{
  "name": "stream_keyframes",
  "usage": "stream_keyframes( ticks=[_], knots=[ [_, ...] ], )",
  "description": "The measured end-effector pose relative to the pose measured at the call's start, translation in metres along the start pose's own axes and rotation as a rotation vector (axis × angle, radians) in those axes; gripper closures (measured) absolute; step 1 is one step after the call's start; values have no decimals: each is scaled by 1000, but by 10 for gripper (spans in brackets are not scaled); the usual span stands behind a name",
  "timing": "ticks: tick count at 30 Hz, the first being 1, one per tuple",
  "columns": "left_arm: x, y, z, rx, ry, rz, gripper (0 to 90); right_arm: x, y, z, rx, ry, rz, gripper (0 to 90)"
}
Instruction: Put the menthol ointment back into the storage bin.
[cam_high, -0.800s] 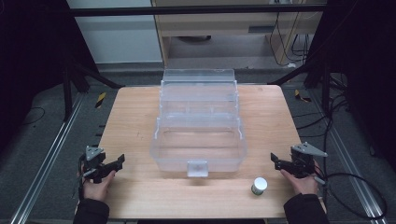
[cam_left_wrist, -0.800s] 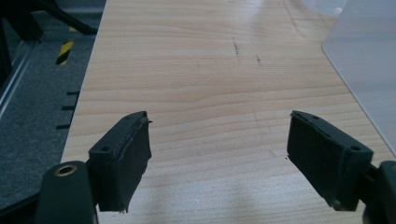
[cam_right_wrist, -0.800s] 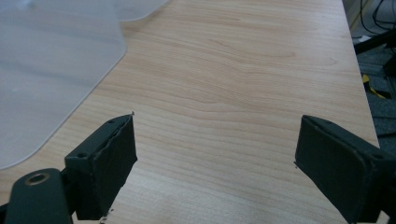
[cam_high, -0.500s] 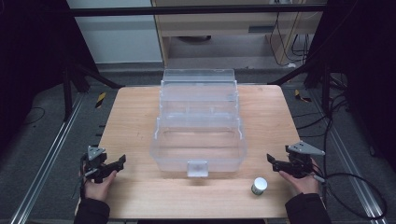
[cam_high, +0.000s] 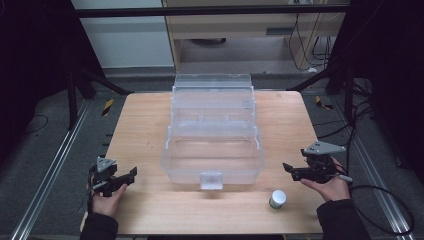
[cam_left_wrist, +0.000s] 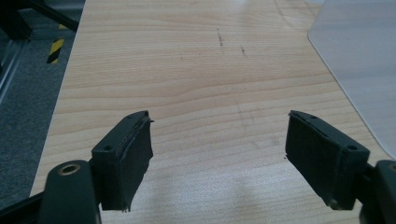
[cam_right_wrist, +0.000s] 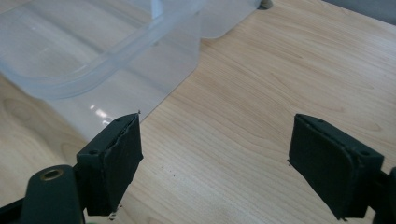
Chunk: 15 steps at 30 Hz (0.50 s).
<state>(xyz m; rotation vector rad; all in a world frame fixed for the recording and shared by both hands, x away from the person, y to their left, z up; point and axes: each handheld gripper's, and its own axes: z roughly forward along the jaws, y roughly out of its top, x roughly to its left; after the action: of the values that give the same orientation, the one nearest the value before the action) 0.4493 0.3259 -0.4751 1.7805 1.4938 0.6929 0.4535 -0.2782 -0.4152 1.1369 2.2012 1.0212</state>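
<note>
A clear plastic tiered box stands open in the middle of the wooden table, its front latch facing me. A small white jar with a greenish band sits near the front edge, right of the box. My left gripper is held low at the front left, open, with bare wood between its jaws. My right gripper hovers right of the box and just above the jar, open and holding nothing. The box wall lies ahead and to the left of it.
The table's left edge drops to grey floor with a metal rail. A cable trails from the right gripper. A black frame post stands at the back left, shelving behind the table.
My right gripper has drifted slightly left toward the box. The left gripper has barely moved. The box and jar stay put.
</note>
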Motion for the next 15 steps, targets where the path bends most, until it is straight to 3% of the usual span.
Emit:
stream_keyframes(
  ticks=[5, 8, 15],
  knots=[
    [-1, 0, 0, 6, -4, 7, 222, 4, 11, -8, 47, 72, -80, 176],
    [-2, -1, 1, 11, -8, 9, 223, 7, 15, -12, 55, 120, -101, 177],
    [-4, -1, 2, 21, -15, 21, 227, 13, 19, -13, 112, 170, -149, 175]
  ],
)
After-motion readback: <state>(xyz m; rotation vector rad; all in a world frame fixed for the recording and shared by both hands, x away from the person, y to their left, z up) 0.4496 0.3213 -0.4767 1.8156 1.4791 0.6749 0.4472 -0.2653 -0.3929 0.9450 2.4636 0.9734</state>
